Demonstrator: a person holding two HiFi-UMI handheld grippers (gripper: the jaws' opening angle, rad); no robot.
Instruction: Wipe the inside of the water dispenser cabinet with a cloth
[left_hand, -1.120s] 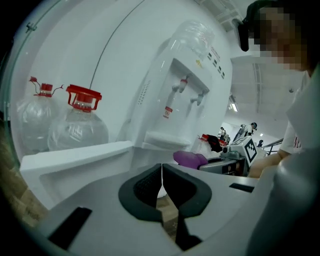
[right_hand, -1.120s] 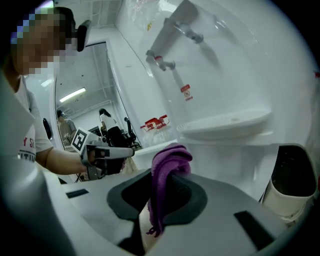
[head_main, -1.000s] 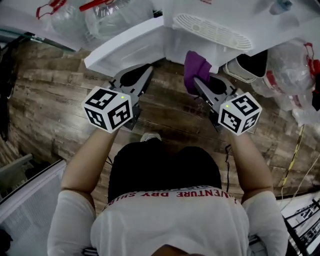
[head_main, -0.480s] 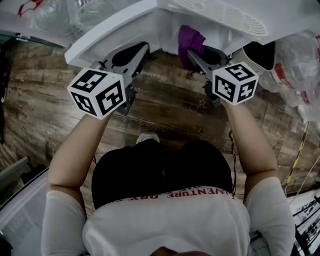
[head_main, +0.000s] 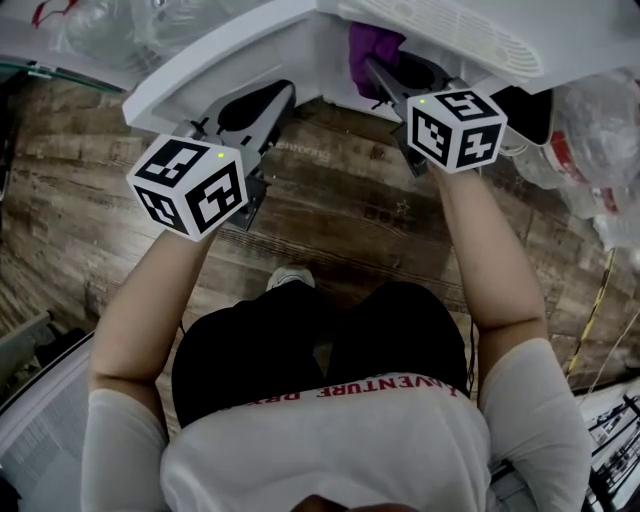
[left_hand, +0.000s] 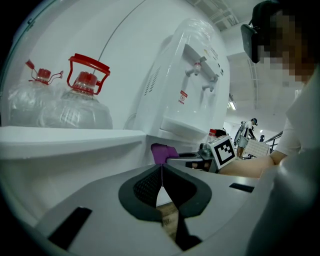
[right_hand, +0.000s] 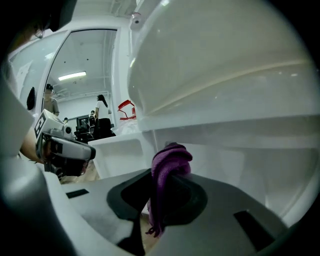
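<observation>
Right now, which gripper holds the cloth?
The right gripper: its jaws are shut on the purple cloth. The left gripper has its jaws shut on nothing.

Cloth (head_main: 372, 42) at cabinet (head_main: 335, 62) opening, door (head_main: 210, 62) left

Bunched purple cloth (right_hand: 169, 165), pinched in the fingers (right_hand: 191, 197) of the right gripper (right_hand: 168, 181), droops at the open white cabinet (right_hand: 240, 160).

The person's white shirt (head_main: 330, 440) bears red print ending "VENTURE" (the rest too blurred).
</observation>
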